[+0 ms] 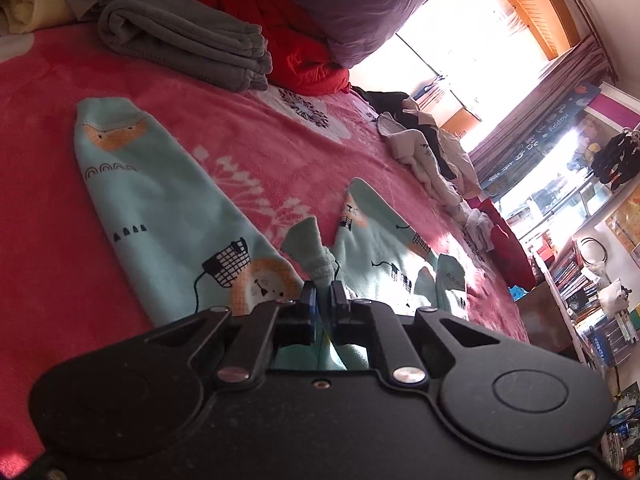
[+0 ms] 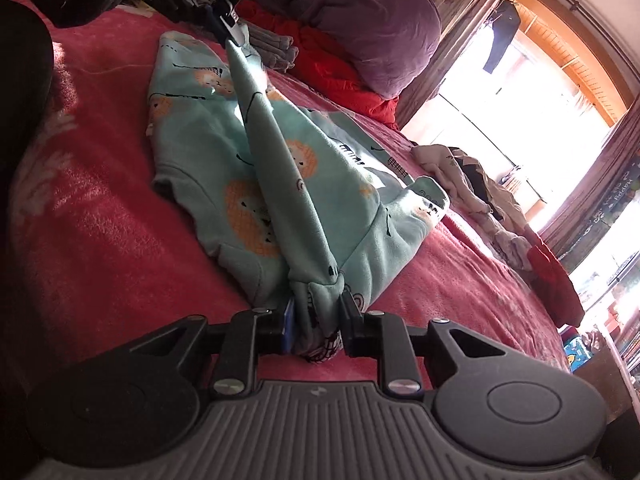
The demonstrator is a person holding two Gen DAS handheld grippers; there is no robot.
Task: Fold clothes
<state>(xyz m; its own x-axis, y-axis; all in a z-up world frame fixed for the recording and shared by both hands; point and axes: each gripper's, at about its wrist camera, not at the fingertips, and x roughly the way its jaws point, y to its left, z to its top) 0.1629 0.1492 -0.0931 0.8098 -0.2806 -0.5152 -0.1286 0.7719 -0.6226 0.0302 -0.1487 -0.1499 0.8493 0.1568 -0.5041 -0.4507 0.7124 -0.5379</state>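
A mint-green child's garment printed with orange lions lies on a pink blanket. My right gripper is shut on a bunched part of it near me. My left gripper is shut on a ribbed cuff end of the same garment; it also shows in the right wrist view at the far end. A fold of the garment is stretched taut and lifted between the two grippers. One long part lies flat on the left in the left wrist view.
Folded grey towels, a red cloth and a purple bundle lie at the far side of the bed. A heap of white and dark clothes lies to the right. Shelves stand beyond the bed edge.
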